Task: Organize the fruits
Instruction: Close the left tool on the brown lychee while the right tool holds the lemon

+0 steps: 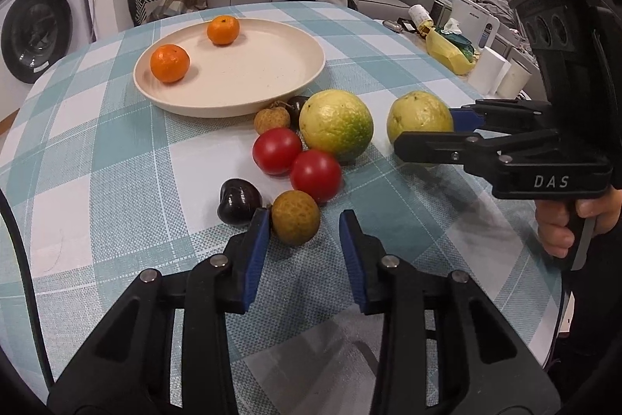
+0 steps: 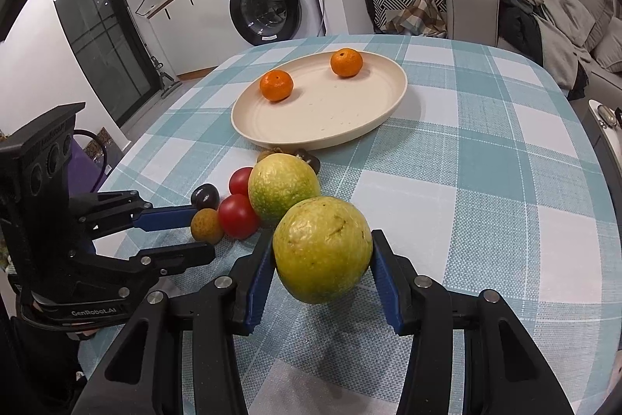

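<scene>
**Fruits: one in the grip, one lined up, plate waiting**

Fruits for the plate are partly in hand. The right fingers (image 2: 256, 282) are closed on a large yellow-green fruit (image 2: 322, 247), a blue pad pressing each side. The shadow beneath suggests it hangs just clear of the bench (image 2: 486, 181).

The left fingers (image 1: 256, 255) stand a little apart around a brown longan (image 1: 295, 222). The fruit touches one pad at the tip, with a sliver of cloth showing before the other, so it is bracketed but not gripped.

Just beside the longan lie a dark plum-like fruit (image 1: 238, 201) and two red tomatoes (image 1: 276, 150), which touch each other. Behind them sit a second yellow-green fruit (image 1: 336, 123), another longan (image 1: 272, 119) and another dark fruit against the rim of the cream plate (image 1: 233, 109). Two oranges (image 1: 170, 62) already rest on the plate, well apart.

The step in hand looks like a paired pickup, with most of the fruit not yet on the plate. Next, the right hand likely needs to carry its fruit over the cluster to a bare part of the plate. The left fingers need to push a little further past the longan and close gently, since it is small, round and could roll into the tomatoes.
</scene>
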Action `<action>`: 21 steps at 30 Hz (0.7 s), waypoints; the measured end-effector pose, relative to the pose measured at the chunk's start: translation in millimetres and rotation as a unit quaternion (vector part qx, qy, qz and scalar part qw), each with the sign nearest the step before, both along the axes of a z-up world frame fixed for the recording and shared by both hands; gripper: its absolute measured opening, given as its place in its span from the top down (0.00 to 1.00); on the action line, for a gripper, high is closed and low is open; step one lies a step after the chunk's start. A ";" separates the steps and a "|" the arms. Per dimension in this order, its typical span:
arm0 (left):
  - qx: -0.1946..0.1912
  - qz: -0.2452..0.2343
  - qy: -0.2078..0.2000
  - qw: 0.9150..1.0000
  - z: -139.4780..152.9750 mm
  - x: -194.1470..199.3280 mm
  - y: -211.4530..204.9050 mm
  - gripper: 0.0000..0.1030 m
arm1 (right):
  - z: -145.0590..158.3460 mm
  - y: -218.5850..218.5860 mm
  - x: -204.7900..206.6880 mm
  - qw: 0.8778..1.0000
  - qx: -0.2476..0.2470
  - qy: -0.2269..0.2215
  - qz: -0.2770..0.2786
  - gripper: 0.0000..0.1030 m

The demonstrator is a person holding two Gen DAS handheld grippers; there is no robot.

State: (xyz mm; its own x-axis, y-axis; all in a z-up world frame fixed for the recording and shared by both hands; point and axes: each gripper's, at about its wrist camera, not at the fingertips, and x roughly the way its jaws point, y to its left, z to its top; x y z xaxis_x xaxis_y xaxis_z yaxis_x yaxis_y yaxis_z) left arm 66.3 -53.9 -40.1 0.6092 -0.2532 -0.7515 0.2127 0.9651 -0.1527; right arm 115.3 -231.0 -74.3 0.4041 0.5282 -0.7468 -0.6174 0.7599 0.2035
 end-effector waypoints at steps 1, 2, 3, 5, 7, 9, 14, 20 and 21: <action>0.000 0.001 0.000 1.000 -0.1 0.3 -0.2 0.67 | 0.1 -0.2 0.0 1.000 0.000 0.000 0.000 0.52; 0.000 0.001 -0.001 1.000 0.0 0.7 -0.4 0.67 | 0.2 -0.5 0.1 1.000 0.000 0.000 0.000 0.52; 0.000 0.002 -0.002 1.000 -0.1 1.0 -0.3 0.68 | 0.2 -0.5 0.2 1.000 0.000 0.000 0.000 0.52; 0.006 0.004 -0.002 1.000 -1.1 1.3 -0.7 0.75 | 0.0 -0.2 0.2 1.000 0.000 0.001 -0.001 0.52; 0.006 0.003 -0.003 1.000 -1.5 1.8 -0.1 0.77 | 0.2 -0.4 0.2 1.000 0.000 0.001 0.000 0.52; 0.006 0.001 -0.003 1.000 -1.3 1.4 -0.2 0.77 | 0.2 -0.5 0.2 1.000 0.000 0.001 0.000 0.52; 0.005 -0.002 -0.015 1.000 2.3 0.1 -0.2 0.77 | 1.1 -1.4 0.4 1.000 0.001 -0.001 0.000 0.52; 0.002 0.002 -0.027 1.000 8.3 -2.1 2.9 0.77 | 2.1 -1.1 -0.1 1.000 0.002 -0.002 0.000 0.52; 0.002 0.003 -0.029 1.000 9.4 -2.4 3.5 0.77 | 2.5 -1.1 -0.2 1.000 0.002 -0.002 0.000 0.52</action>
